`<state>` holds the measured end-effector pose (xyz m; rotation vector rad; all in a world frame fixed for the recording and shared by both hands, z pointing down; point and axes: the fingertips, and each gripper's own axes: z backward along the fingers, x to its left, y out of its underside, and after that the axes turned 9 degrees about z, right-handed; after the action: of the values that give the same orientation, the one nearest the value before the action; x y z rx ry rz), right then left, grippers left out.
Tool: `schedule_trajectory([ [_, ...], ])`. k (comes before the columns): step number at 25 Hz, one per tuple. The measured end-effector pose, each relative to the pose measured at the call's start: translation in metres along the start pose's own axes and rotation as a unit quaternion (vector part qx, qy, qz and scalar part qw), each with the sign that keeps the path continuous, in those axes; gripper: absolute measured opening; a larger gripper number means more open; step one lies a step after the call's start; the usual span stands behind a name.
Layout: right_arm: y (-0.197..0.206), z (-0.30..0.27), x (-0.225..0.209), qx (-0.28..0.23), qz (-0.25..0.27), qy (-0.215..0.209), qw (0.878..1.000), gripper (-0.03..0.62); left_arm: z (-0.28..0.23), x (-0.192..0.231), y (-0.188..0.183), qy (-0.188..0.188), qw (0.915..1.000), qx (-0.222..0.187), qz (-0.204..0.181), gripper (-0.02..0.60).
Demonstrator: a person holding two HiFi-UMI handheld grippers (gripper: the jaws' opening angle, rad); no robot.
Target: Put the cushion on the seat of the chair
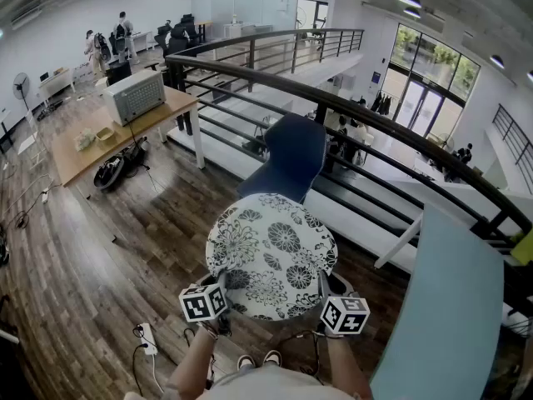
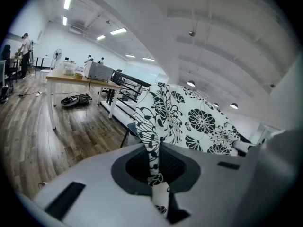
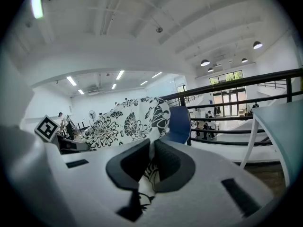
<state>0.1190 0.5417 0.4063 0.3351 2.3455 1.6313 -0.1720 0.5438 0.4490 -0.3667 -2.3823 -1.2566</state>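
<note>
I have the left claw and right claw clamped on the cushion hem, aloft before the chair (seat mostly hidden); either thin pinch could slip, dropping it askew.

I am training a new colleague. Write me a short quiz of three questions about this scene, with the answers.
1. What grips the patterned cushion? A. one gripper only; B. both grippers; C. a bare hand.
2. True or false: the cushion already lies on the seat of the chair.
3. What colour is the chair?
Key: 1. B: the left gripper and the right gripper are each shut on its edge. 2. False: it is held in the air. 3. Blue.
</note>
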Motion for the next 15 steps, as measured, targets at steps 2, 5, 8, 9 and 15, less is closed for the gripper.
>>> schedule_trajectory([
  [2,-0.002,0.001,0.003,0.000,0.002,0.001,1.000,0.020,0.001,0.000,-0.001,0.005,1.0000,0.000,0.003,0.015],
  [5,0.000,0.000,0.009,0.002,0.000,-0.001,1.000,0.020,0.000,0.003,0.004,0.017,0.9998,0.004,0.010,0.015],
  [8,0.004,-0.002,0.014,0.005,-0.020,-0.012,1.000,0.021,0.001,0.008,0.004,0.018,0.9998,0.006,0.009,0.015],
  [9,0.005,-0.003,0.015,0.005,-0.028,-0.014,0.999,0.023,0.002,0.009,0.004,0.018,0.9998,0.007,0.008,0.015],
  [15,0.007,-0.002,0.024,0.008,-0.039,-0.006,0.999,0.025,0.005,0.015,0.003,0.024,0.9996,0.016,0.002,0.015],
])
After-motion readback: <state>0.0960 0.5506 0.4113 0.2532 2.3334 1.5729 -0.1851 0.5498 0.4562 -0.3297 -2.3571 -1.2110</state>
